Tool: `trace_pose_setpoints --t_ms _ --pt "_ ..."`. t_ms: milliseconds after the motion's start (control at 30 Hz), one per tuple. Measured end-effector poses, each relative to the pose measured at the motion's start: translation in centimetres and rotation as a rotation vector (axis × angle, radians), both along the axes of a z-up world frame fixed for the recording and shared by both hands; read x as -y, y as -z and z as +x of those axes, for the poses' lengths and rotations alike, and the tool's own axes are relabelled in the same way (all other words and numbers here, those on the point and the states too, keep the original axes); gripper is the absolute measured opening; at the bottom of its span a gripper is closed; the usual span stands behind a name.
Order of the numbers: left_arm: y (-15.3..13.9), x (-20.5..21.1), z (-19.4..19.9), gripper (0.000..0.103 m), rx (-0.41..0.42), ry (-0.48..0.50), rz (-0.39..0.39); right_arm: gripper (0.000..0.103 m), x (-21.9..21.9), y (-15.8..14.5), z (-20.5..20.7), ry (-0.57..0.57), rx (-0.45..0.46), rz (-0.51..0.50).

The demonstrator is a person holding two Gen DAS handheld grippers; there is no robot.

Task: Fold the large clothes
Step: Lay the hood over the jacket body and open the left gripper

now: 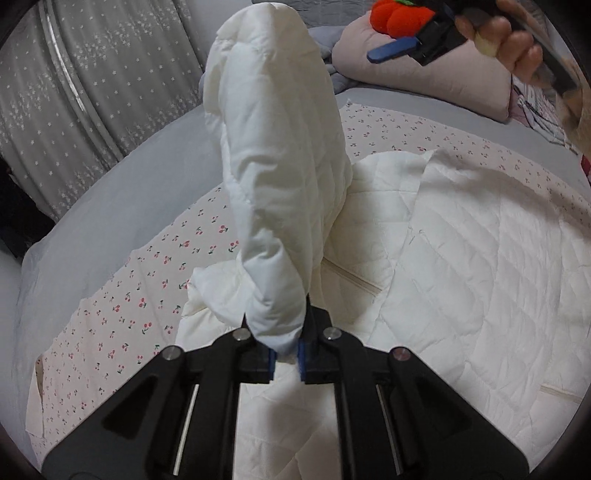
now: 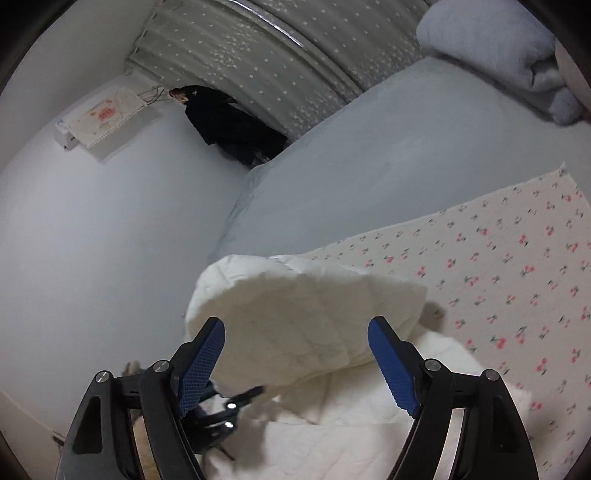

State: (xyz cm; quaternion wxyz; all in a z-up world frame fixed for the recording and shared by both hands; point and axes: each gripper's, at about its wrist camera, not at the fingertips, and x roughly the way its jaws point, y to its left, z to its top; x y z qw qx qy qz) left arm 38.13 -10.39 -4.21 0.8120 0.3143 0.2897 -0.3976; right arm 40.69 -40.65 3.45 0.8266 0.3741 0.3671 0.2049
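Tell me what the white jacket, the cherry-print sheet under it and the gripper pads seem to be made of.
White jacket: looks like padded, quilted synthetic fabric with a faint sheen; stitched diamond lines and puffy folds.
Cherry-print sheet: probably thin matte cotton; lies flat, printed pattern.
Gripper pads: blue, likely rubber or textured plastic; fine grid surface.

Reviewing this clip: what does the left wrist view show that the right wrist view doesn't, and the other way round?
Only the left wrist view: the left gripper shut on a lifted white sleeve of the quilted jacket, a pink pillow, an orange plush toy and the person's hand.
Only the right wrist view: the right gripper's jaws open and empty, a dark garment by the wall, a folded grey blanket.
Both: the jacket, cherry-print sheet, star-print curtain.
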Motion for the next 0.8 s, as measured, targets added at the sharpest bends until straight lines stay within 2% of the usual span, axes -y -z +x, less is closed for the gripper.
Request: trace_pose_setpoints --t_ms 167,300,367,400,433,467,500,533,600,700,800 --pt "1.2 0.5 -2.2 0.01 0.085 0.058 0.096 0.084 -1.0 0.2 1.7 -0.009 -0.168 0.131" --pt "2.3 0.8 -4.0 0.012 0.144 0.096 0.174 0.084 -1.8 1.8 2.2 -0.001 -0.279 0.097" --pt "2.5 0.6 -4.5 0.014 0.146 0.102 0.19 0.08 -1.6 3.4 1.9 0.033 -0.335 0.071" --pt "2.3 0.4 -4.6 0.019 0.136 0.095 0.191 0.06 -1.8 4.3 1.7 0.037 -0.353 0.06" --pt "2.1 0.0 -4.6 0.029 0.11 0.087 0.191 0.033 -2.0 5.3 1.0 0.029 -0.368 0.055" --pt "1.6 -0.6 -4.5 0.035 0.077 0.07 0.183 0.026 -2.3 6.2 0.3 0.018 -0.375 0.049" --pt "1.0 -1.2 -4.3 0.045 0.052 0.051 0.16 0.02 -2.5 7.0 -0.7 0.014 -0.368 0.043" --pt "0.3 -2.1 -4.2 0.051 0.033 0.034 0.126 0.015 -2.8 7.8 -1.9 0.009 -0.353 0.038" --pt "-1.4 -4.1 -3.7 0.056 -0.005 -0.009 0.045 0.013 -3.9 9.0 -3.9 -0.013 -0.33 0.057" --pt "-3.6 -6.7 -2.5 0.059 -0.078 -0.087 -0.099 0.013 -6.4 12.2 -6.0 -0.053 -0.35 0.107" --pt "-5.2 -8.1 -1.3 0.06 -0.159 -0.143 -0.263 0.016 -9.8 15.0 -6.4 -0.11 -0.372 0.067"
